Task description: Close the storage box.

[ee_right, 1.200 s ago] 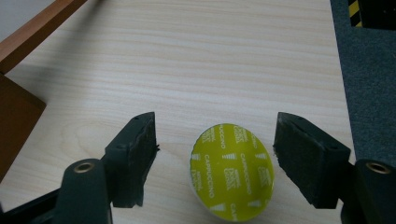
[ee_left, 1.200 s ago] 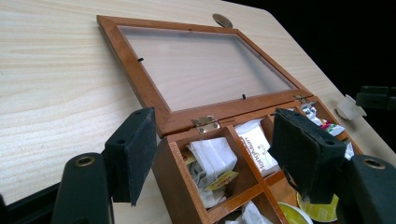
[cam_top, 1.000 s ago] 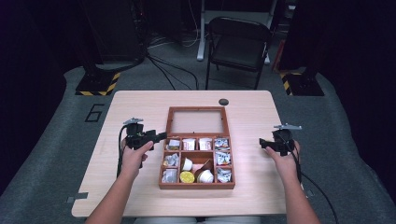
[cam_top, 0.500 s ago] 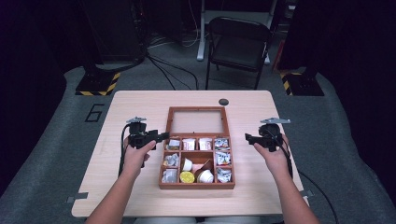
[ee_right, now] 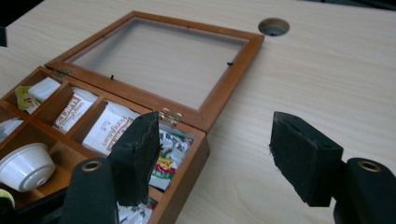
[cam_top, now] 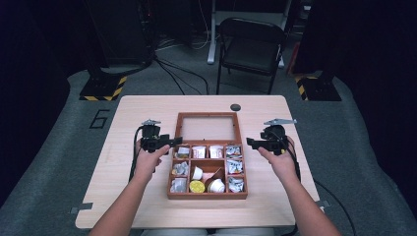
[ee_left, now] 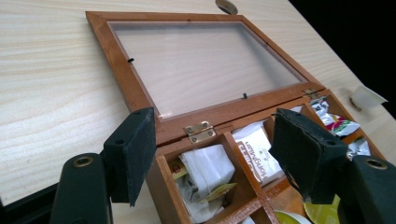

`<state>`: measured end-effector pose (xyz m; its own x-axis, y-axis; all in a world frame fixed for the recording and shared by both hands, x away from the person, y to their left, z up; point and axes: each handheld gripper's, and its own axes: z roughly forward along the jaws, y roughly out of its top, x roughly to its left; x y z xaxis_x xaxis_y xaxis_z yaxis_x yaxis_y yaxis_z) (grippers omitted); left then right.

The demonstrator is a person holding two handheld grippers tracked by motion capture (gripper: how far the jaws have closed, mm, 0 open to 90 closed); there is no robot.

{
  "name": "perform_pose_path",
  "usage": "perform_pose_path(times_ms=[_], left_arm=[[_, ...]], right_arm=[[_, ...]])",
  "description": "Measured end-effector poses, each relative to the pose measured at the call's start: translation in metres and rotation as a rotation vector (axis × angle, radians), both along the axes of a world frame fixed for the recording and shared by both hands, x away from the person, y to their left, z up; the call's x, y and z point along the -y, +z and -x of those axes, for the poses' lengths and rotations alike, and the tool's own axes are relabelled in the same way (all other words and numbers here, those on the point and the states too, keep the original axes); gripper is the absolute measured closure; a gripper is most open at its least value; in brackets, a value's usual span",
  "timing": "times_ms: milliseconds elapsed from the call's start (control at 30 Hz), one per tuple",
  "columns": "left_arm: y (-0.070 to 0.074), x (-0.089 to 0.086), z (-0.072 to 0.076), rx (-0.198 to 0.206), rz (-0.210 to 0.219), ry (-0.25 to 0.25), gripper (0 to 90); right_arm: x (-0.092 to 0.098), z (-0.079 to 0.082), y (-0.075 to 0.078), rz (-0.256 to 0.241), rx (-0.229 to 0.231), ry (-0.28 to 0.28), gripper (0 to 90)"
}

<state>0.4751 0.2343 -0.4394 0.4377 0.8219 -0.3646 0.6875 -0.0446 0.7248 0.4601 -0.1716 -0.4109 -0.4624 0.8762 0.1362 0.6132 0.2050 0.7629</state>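
Left gripper view: your left gripper [ee_left: 212, 154] has its fingers [ee_left: 135, 151] spread wide and released, nothing between them. They hover over the far-left corner of the wooden box [ee_left: 154, 182], one finger just outside the box's left wall, the other above the far row of compartments. Under that gap lie a folded white tea bag [ee_left: 205, 168] in the corner compartment and a printed white sachet [ee_left: 254, 149] in the next one. A brass hinge [ee_left: 201, 130] joins the box to its glass-paned lid [ee_left: 201, 60], which lies open and flat on the worktop [ee_left: 46, 93] beyond.

Your right gripper [ee_right: 222, 158] is likewise released, its fingers [ee_right: 303, 156] well apart and gripping nothing. One finger hangs over the box's far-right corner, above a colourful foil packet [ee_right: 173, 154]; the other hangs over bare worktop to the right of the box. A white cup [ee_right: 25, 165] sits in a compartment nearer you, and a round cable hole [ee_right: 273, 26] shows in the worktop past the lid's far corner.

In the high view, your left gripper [cam_top: 164, 142] touches or nearly touches the box's left edge, while the right gripper [cam_top: 255, 142] sits just right of it. The box [cam_top: 206, 194] rests at the worktop's middle, lid [cam_top: 206, 128] opened away from you. A yellow-topped cup [cam_top: 197, 186] sits in the near row. A black folding chair [cam_top: 253, 46] stands beyond the worktop's far edge.
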Motion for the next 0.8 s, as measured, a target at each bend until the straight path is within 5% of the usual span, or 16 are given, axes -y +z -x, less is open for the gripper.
perform_pose_path(times_ms=[367, 533, 800], left_arm=[[-0.009, 0.001, -0.02, -0.017, -0.002, 0.022, 30.4], [-0.014, 0.001, -0.028, -0.019, -0.014, 0.028, 32.0], [-0.019, 0.001, -0.038, -0.015, -0.016, 0.042, 33.4]], right_arm=[[-0.02, -0.021, 0.0, 0.03, 0.005, 0.059, 34.0], [-0.027, -0.033, -0.008, 0.049, -0.025, 0.073, 35.2], [-0.033, -0.05, -0.018, 0.0, -0.088, 0.032, 39.1]])
